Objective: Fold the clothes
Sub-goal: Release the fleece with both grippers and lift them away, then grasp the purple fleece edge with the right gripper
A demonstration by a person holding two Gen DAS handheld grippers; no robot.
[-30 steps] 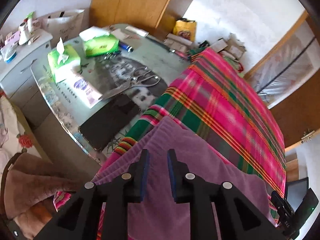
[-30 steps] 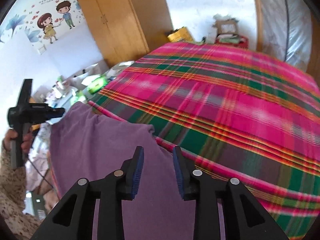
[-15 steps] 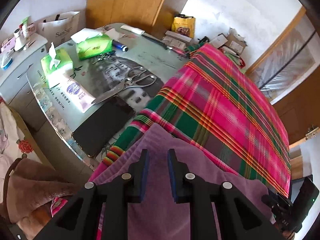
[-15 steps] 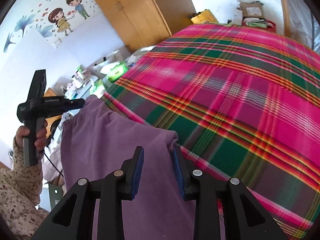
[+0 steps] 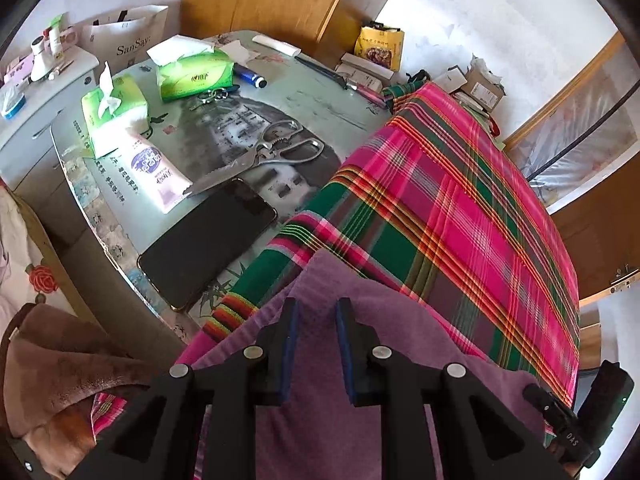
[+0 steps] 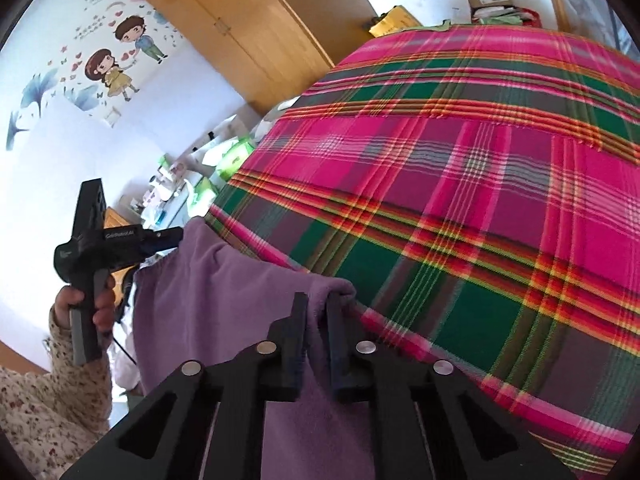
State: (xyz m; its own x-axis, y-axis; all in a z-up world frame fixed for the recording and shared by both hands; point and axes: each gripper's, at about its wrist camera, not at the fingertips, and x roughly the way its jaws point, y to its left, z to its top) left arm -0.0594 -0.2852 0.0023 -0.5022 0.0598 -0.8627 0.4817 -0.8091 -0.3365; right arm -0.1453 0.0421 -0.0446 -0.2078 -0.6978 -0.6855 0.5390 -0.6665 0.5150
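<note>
Plaid cloth [image 6: 460,184] in pink, green and orange stripes covers the worktop and stretches well beyond both sets of jaws. Draped over its near edge lies the soft purple fleece garment [image 6: 224,280], which runs under and between both tools.

At the right gripper [image 6: 317,310] the change is plain: half a second ago its jaws stood apart over flat fabric, and now they are closing, drawn narrow on a raised fold at the garment's corner, which sits pinched between them. That looks like the grasp that starts a fold.

Around the left gripper [image 5: 316,316] little has altered; its jaws stand moderately narrow with purple fabric showing between them, but I cannot tell whether they grip it. In the right view a hand [image 6: 86,306] holds that tool at the garment's far corner.

Left of the left jaws lie a black phone [image 5: 208,240] and steel scissors [image 5: 264,152].
</note>
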